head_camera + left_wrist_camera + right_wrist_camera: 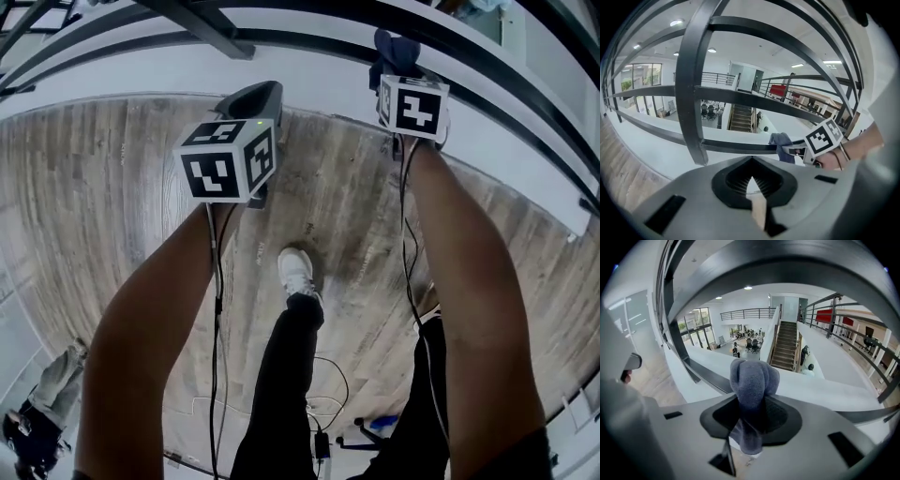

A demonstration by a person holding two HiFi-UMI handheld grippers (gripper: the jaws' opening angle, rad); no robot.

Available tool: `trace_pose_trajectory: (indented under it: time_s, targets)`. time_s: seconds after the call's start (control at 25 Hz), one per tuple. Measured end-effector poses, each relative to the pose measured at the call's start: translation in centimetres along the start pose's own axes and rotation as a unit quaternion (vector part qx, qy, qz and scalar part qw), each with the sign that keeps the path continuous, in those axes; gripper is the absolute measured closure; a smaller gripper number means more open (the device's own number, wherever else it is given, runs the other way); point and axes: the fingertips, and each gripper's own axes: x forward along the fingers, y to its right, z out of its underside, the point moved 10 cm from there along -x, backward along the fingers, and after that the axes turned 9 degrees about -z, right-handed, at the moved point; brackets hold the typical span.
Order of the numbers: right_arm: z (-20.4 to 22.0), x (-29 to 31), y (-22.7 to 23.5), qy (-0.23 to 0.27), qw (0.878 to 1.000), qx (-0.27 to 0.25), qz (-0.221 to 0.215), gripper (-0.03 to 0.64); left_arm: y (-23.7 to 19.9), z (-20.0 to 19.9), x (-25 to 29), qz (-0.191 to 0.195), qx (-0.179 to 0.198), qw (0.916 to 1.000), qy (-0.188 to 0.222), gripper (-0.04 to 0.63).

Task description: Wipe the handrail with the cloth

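The black metal handrail (319, 41) curves across the top of the head view. My right gripper (398, 64) reaches up to it, shut on a dark blue cloth (392, 45). In the right gripper view the bunched cloth (753, 383) sticks out from between the jaws of the right gripper (752, 404), just under the thick top rail (787, 263). My left gripper (253, 96) is held lower and to the left, short of the rail. In its own view the left gripper (751, 180) has its jaws together on nothing, facing the railing bars (689, 93) and the cloth (780, 140).
Below me is a wooden plank floor (112, 187), with my legs and a white shoe (297, 272) on it. Cables (323, 403) lie near my feet. Another person (42, 412) is at the lower left. Beyond the railing is an open atrium with a staircase (787, 343).
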Motion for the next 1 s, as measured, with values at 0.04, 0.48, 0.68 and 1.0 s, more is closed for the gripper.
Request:
trace_pose_trajectory:
  time_s: [0.04,0.48,0.68,1.0]
  targets:
    - [0.6,-0.6,1.2,0.002,1.000,0.002,0.002,0.491,1.2,0.1,0.2,0.001,0.002,1.0000,-0.001,0.597]
    - [6.7,-8.1,17.0,0.006,0.998,0.054,0.011,0.491,17.3,-0.5,2.6,0.038,0.040,0.9985,-0.005,0.597]
    - [8.9,-11.3,23.6,-0.002,0.998,0.068,0.017,0.491,24.0,-1.7,3.6,0.049,0.067,0.9966,0.000,0.597]
    - [12.8,-15.9,33.4,0.010,0.996,0.092,0.022,0.491,33.6,-1.5,6.3,0.053,0.072,0.9960,-0.007,0.597]
